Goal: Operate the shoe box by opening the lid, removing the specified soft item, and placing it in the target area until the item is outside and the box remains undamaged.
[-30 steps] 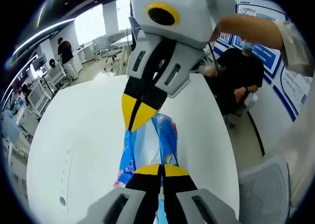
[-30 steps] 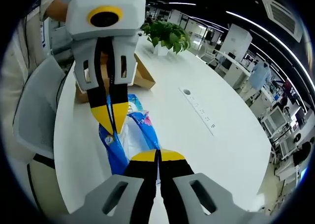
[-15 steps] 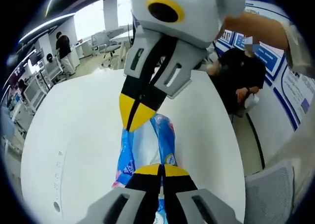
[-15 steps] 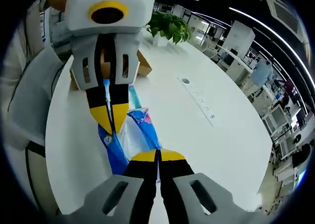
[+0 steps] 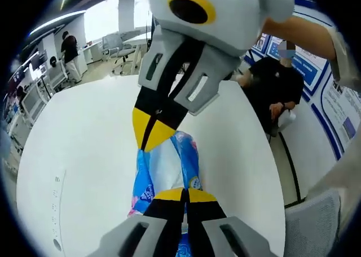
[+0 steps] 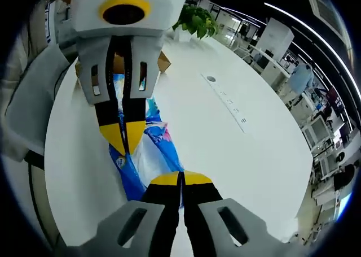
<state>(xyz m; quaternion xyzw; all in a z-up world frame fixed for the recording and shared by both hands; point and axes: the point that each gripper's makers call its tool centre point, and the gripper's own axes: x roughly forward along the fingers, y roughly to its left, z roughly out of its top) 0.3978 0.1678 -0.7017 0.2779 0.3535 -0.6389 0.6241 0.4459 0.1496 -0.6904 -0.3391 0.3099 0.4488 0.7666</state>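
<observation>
Right gripper view hid most of the box [image 6: 162, 61] behind the left gripper [image 6: 123, 146]; both grippers, the right gripper [image 6: 181, 179] included, stayed clamped on the blue packet [image 6: 148, 158], lifted nearer.

A big white table [image 5: 84, 138]. A green plant [image 6: 197, 21] at the top. A person in black [image 5: 276, 85] sits at the right.

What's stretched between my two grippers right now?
The blue soft pack spans from left gripper to right gripper, both shut on its ends; seen in left gripper view.

pack [image 5: 167, 169] btwn both tongs, above table [image 5: 84, 138]
</observation>
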